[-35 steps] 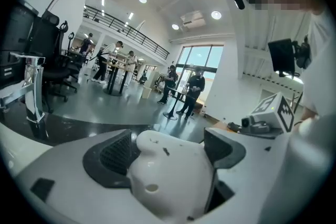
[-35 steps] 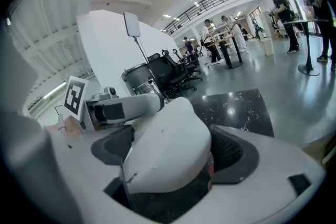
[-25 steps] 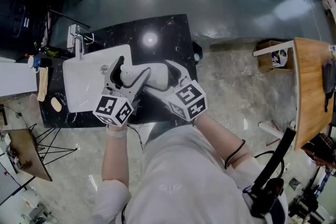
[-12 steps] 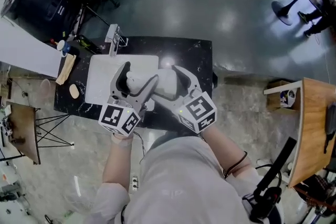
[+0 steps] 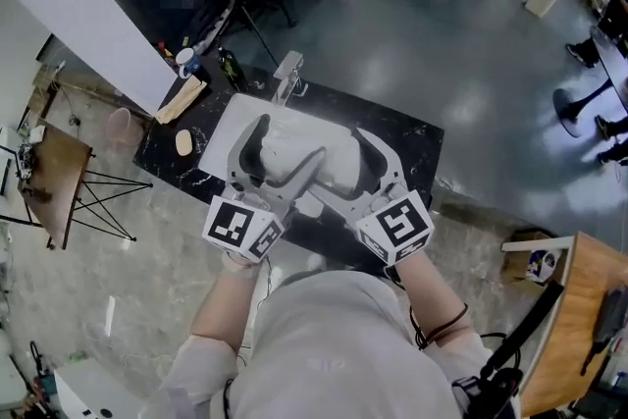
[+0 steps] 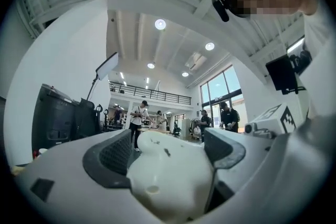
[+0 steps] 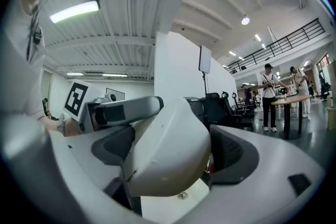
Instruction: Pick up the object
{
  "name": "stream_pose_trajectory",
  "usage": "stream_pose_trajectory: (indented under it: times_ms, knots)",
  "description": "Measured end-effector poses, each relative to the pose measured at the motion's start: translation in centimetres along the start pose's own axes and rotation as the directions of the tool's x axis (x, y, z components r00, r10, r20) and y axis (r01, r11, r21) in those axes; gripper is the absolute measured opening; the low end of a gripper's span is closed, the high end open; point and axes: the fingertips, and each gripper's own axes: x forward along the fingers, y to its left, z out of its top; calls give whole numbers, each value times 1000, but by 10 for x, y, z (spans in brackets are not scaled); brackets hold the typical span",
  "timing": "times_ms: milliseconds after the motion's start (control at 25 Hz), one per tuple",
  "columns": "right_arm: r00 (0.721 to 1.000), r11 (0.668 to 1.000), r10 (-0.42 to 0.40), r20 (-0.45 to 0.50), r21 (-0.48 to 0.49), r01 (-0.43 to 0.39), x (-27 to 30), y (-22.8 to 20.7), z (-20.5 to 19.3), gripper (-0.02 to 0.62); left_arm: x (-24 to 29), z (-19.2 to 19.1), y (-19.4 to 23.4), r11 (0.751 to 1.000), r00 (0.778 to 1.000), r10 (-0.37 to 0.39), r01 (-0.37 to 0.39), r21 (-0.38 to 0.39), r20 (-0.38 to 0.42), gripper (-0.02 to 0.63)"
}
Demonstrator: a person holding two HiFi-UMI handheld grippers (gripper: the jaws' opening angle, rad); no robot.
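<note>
Looking down through the head view, I see a rounded, glossy white object [image 5: 306, 160] held between both grippers, in front of a white sink basin [image 5: 228, 128] set in a black marbled counter [image 5: 417, 140]. The left gripper [image 5: 280, 160] clamps the white object from the left, and the right gripper [image 5: 343, 180] clamps it from the right, so the two tools meet on the same piece. In the left gripper view, the left gripper [image 6: 168, 148] has its dark ribbed pads [image 6: 114, 157] pressed on either side of the white object [image 6: 168, 178], which fills the gap between the jaws and shows a few small dark marks on top. In the right gripper view, the right gripper [image 7: 173, 150] is likewise closed on the white object [image 7: 168, 157], a smooth curved shell with a thin seam near its lower left edge. The print I can make out is the black-and-white square marker on each gripper's cube: on the left cube [image 5: 241, 227] and on the right cube [image 5: 396, 227]. I cannot make out any brand or wording on the object. A faucet [image 5: 287, 74] stands at the far edge of the basin, and a dark green bottle [image 5: 230, 68] stands near the counter's far left corner.
</note>
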Motion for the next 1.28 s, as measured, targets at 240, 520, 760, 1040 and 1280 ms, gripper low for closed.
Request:
stream_pose_trajectory:
  times_ms: [240,520,760,1040,1280]
  knots:
    - [994,992,82,71,-101,-75,7,37,42,456,-37,48,4,995,993,66,-73,69,102,414]
    - [971,964,208,121,-195,-182,20,84,83,456,-82,93,16,979,966,158,-180,97,204,414]
    - [946,938,291,141,-238,-253,29,120,100,456,-119,113,25,960,941,224,-258,110,255,414]
    - [920,914,364,143,-245,-324,36,151,106,456,-150,122,32,936,916,297,-335,105,268,414]
    - [906,894,404,128,-263,-362,45,169,105,456,-169,124,42,923,902,337,-373,93,268,414]
